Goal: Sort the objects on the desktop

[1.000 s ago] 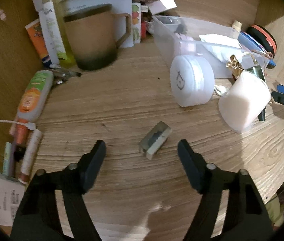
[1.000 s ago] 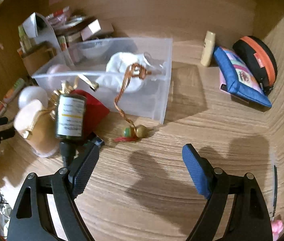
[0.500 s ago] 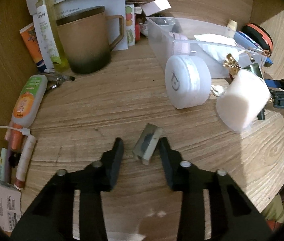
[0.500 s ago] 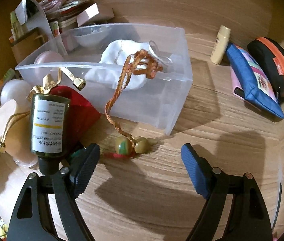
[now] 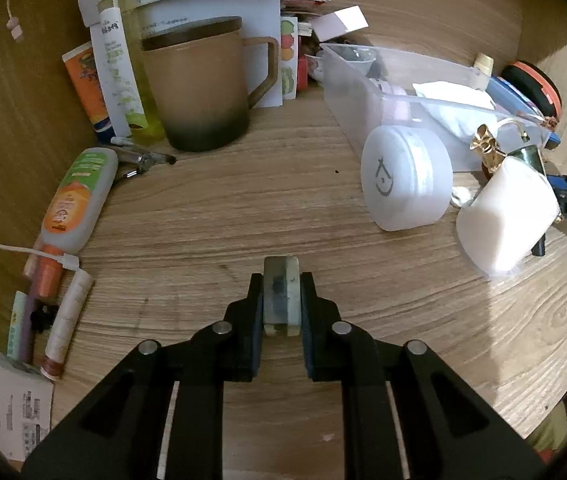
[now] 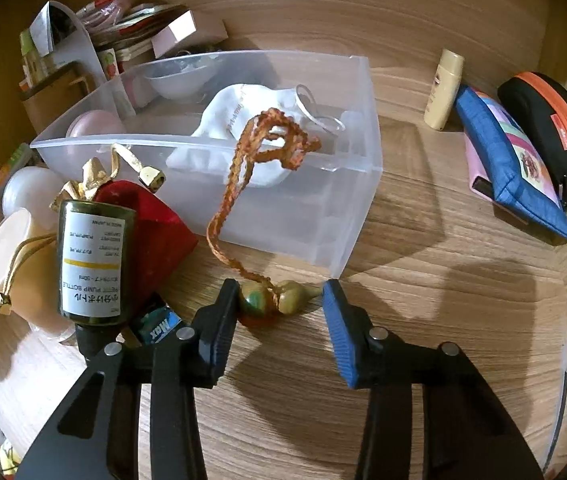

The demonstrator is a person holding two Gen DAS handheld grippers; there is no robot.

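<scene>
My left gripper (image 5: 281,286) is shut on a small pale-green block with a dark middle (image 5: 281,296), on the wooden desk. My right gripper (image 6: 279,300) is open around two green-yellow beads (image 6: 273,300) on the desk. An orange braided cord (image 6: 239,184) runs from the beads up over the front wall of a clear plastic bin (image 6: 347,216). The bin (image 5: 363,92) also shows in the left wrist view, with a white cloth pouch (image 6: 247,136) inside.
A brown mug (image 5: 199,88), tubes (image 5: 79,200) and papers crowd the left. A white round jar (image 5: 403,178) and a pale cup (image 5: 507,220) lie beside the bin. A dark pump bottle (image 6: 91,264) and red pouch (image 6: 151,232) sit left of my right gripper. Blue pouch (image 6: 511,168) and orange-black case (image 6: 551,128) lie right.
My left gripper moved forward and closed on the small block. My right gripper moved closer until its open fingers flank the beads.
</scene>
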